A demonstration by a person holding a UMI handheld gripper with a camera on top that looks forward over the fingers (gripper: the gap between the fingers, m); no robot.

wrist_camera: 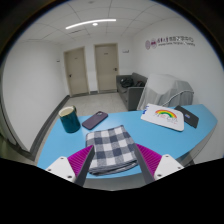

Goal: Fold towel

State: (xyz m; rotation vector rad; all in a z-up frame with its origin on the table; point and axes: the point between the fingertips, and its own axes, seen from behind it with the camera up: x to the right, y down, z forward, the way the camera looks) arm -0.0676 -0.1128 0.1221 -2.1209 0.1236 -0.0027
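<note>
On the blue table [185, 135], at its near edge, a checked towel [110, 147] lies folded, just ahead of the gripper [112, 166] and between its two fingers [62, 166], whose magenta pads sit at either side of the cloth. The fingers are spread wide, with the towel resting on the table. Toward the left edge stands a dark green cup [68, 120], with a phone [95, 120] beside it. Near the right edge lies a white card [163, 117] showing a rainbow, next to a dark object [187, 116].
</note>
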